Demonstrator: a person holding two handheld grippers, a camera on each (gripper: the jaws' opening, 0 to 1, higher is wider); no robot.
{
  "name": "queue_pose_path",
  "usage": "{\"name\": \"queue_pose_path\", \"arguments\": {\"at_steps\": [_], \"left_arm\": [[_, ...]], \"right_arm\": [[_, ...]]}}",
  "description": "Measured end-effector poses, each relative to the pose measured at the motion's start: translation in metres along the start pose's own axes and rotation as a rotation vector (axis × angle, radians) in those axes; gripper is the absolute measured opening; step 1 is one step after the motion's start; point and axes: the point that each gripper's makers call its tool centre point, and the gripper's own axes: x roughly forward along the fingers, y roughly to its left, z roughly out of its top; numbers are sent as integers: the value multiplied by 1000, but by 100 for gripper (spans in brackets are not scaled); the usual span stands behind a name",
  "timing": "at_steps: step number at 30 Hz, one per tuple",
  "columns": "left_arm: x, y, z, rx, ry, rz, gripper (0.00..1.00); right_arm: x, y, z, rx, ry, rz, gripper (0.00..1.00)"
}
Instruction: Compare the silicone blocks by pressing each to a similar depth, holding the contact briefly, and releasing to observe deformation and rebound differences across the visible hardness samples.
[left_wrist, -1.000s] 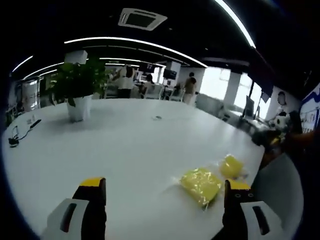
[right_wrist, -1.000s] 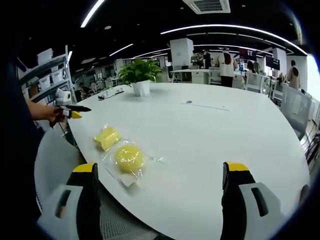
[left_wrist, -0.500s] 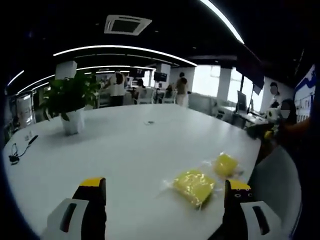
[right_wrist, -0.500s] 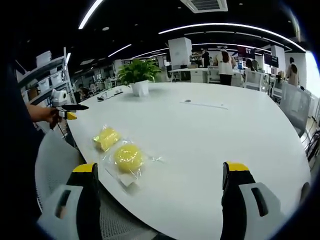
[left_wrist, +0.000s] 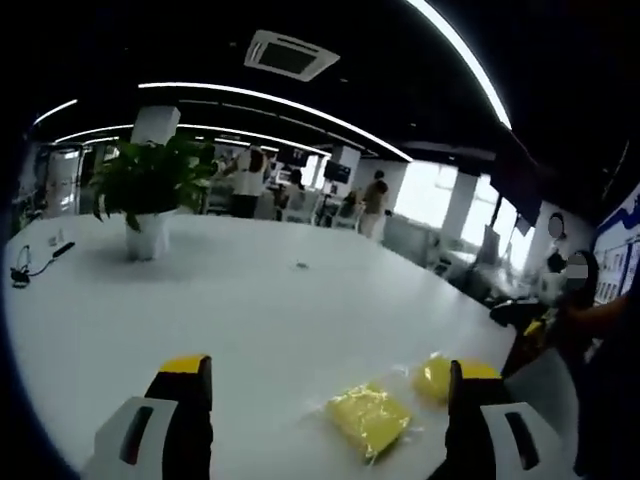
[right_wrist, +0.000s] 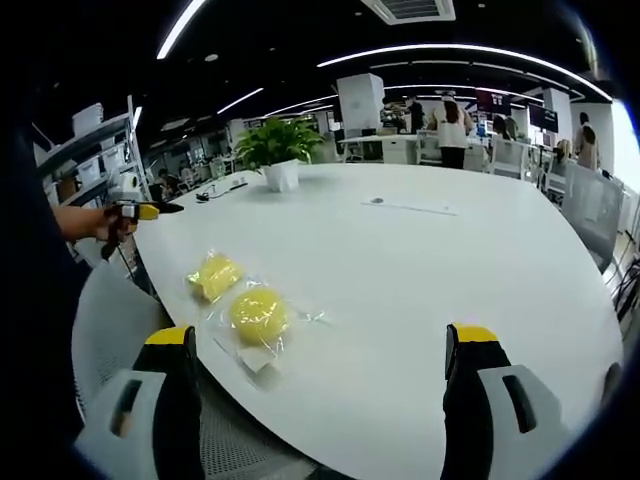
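Office, white worktop (right_wrist: 420, 270). Two bagged yellow blocks near edge: round block (right_wrist: 258, 314), squarish block (left_wrist: 368, 420). R tongs (right_wrist: 325, 355) spread, blocks ahead-left; L tongs (left_wrist: 325, 385) spread, blocks ahead-right. Neither touching; R looks nearer.

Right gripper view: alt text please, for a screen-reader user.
Two yellow silicone blocks in clear wrappers lie near the edge of a white table, ahead of the open right gripper. A potted plant stands at the far side; the left gripper enters from the left.
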Motion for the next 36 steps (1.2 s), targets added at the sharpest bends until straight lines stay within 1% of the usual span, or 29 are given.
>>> {"name": "queue_pose_path", "arguments": {"at_steps": [3,8,15,18,19,27,29,30,31,36], "left_arm": [[8,-8,0,10,18,-22,100],[24,-20,-7,25,74,-54,100],[45,-43,-11,24,109,-102,100],[54,-51,-12,45,124,-103,100],[58,-54,-12,41,133,-111,100],[86,-81,-8,21,150,-163,100],[93,-82,-10,37,155,-156,100],[98,-81,-13,47,168,-146,100],[99,-82,-13,47,169,-149,100],[111,-93,-19,3,196,-174,100]], "right_arm": [[0,-1,0,9,-2,-3,97],[-2,0,0,16,-6,-6,97],[-2,4,3,16,-13,0,97],[-2,3,4,19,-22,-4,97],[-3,3,5,21,-25,-6,97],[-5,6,3,31,-33,-5,97],[-6,7,3,31,-33,-4,97],[-6,7,2,32,-32,-4,97],[-6,7,2,34,-31,-4,97],[-10,4,3,38,-35,-12,97]]}}
